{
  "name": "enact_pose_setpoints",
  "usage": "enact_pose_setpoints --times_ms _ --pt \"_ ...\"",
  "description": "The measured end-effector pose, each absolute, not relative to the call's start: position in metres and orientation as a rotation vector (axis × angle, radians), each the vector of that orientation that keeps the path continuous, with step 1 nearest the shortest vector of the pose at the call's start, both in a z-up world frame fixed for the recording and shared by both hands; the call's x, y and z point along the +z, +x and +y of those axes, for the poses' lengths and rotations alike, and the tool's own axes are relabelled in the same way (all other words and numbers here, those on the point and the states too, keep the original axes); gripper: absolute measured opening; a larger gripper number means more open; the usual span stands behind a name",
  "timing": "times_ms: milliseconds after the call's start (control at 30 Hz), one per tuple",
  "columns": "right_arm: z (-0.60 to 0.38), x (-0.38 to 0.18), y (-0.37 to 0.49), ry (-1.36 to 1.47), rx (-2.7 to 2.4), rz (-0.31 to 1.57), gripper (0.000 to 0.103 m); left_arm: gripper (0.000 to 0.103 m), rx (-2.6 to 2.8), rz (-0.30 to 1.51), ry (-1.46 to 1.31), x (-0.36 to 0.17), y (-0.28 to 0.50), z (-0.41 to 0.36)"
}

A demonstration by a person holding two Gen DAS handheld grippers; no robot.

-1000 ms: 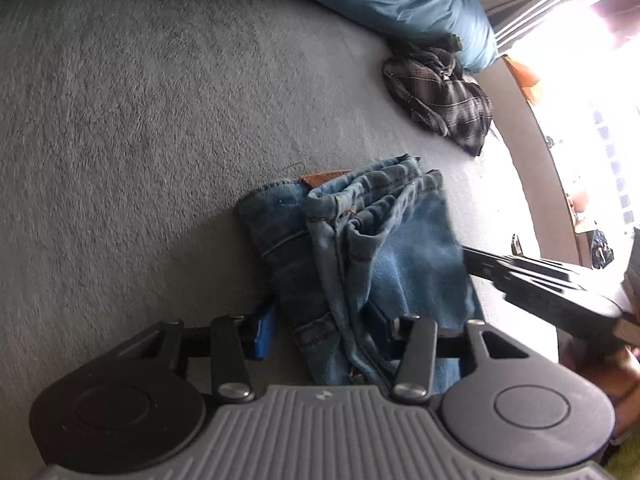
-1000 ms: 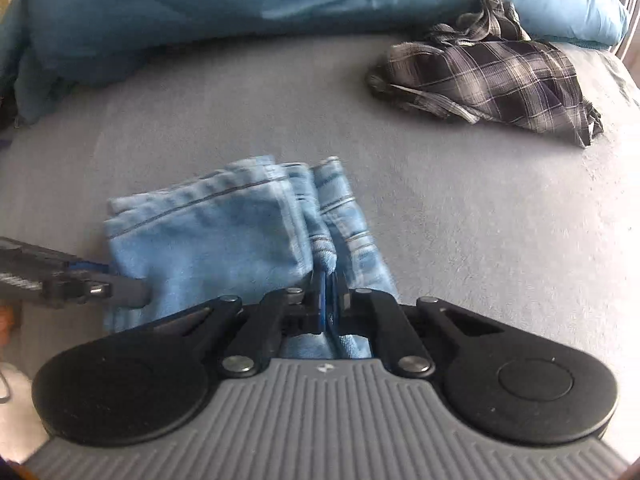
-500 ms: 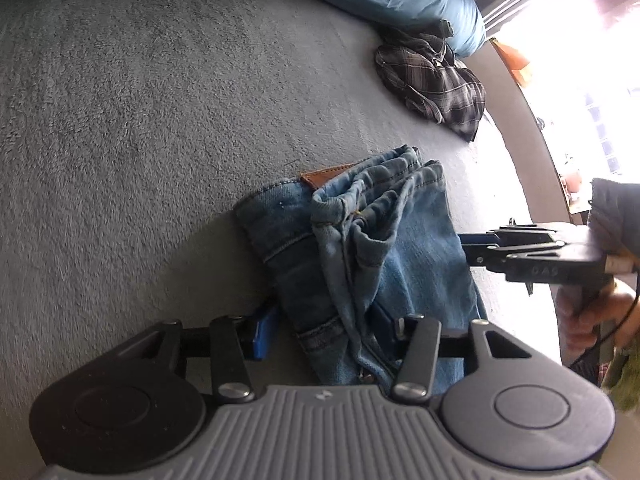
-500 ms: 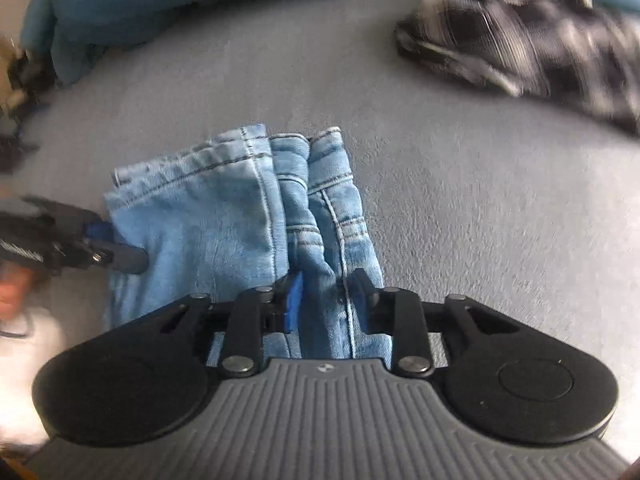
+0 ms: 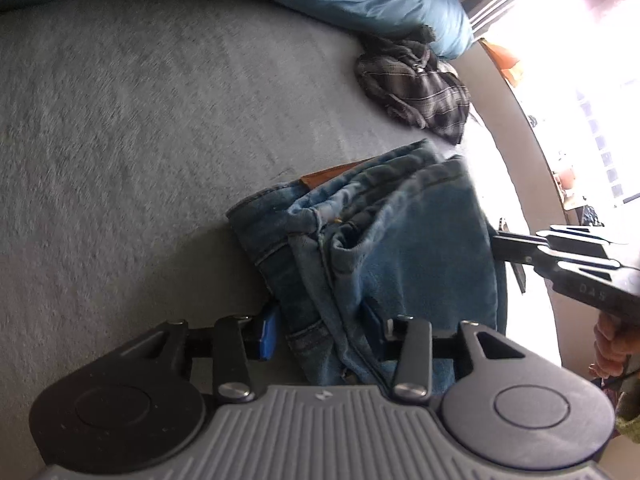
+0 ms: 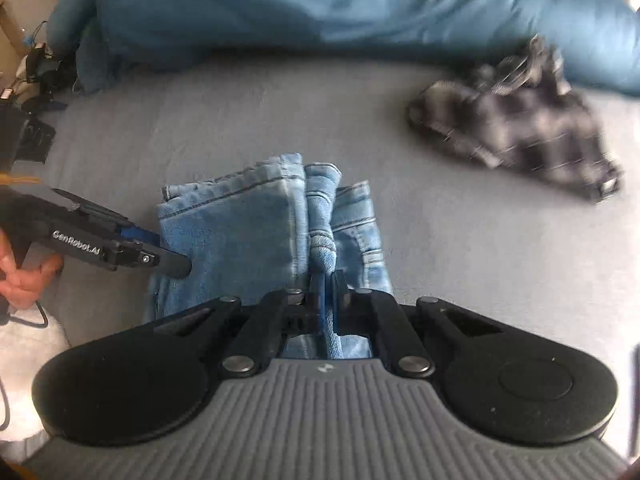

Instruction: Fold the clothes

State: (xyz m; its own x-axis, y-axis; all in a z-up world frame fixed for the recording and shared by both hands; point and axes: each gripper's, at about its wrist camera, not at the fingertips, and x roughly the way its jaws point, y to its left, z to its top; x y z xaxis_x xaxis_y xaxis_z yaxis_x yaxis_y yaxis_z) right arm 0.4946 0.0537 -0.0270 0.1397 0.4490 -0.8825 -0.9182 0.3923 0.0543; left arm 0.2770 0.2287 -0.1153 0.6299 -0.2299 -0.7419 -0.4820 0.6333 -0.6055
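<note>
Jeans (image 6: 256,232) are lying folded in a thick bundle on the grey bed (image 6: 460,248), near its close edge, and both grippers are working on them. The right gripper (image 6: 326,280) is pinching a bunched ridge of denim, its jaws shut tight on the cloth; the fold is running down between the fingers and disappearing under the gripper body, so the bundle's near end is hidden. The left gripper (image 5: 320,328) is straddling the jeans' side with its jaws partly open and closing; denim is sitting between them, and its far blue pad is half buried in cloth, so whether it is pressing is hard to tell. A plaid shirt (image 6: 516,136) is lying crumpled well apart from the jeans, smeared by blur in the right view. A blue duvet (image 6: 320,4) is filling the far edge, cut off by the frame. A hand (image 6: 24,272) is showing only in part at the left margin
</note>
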Motion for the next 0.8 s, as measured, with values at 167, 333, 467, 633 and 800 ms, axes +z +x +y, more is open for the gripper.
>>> enact_pose_setpoints --times_ms 167,333,467,633,800 --pt "0.053 -0.052 0.505 -0.619 1.037 0.962 0.001 0.045 0.168 0.92 -0.885 -0.118 0.289 0.227" --pt "0.053 -0.05 0.505 -0.598 1.028 0.945 0.001 0.045 0.164 0.916 -0.881 -0.108 0.292 0.224" --pt "0.046 -0.045 0.51 -0.611 1.016 0.929 0.001 0.045 0.161 0.92 -0.86 -0.101 0.298 0.223" --pt "0.051 -0.087 0.529 -0.6 0.99 0.976 0.001 0.046 0.176 0.974 -0.765 -0.092 0.302 0.217" --pt "0.047 -0.1 0.54 -0.516 0.945 1.008 0.009 0.046 0.214 0.969 -0.646 -0.064 0.28 0.216"
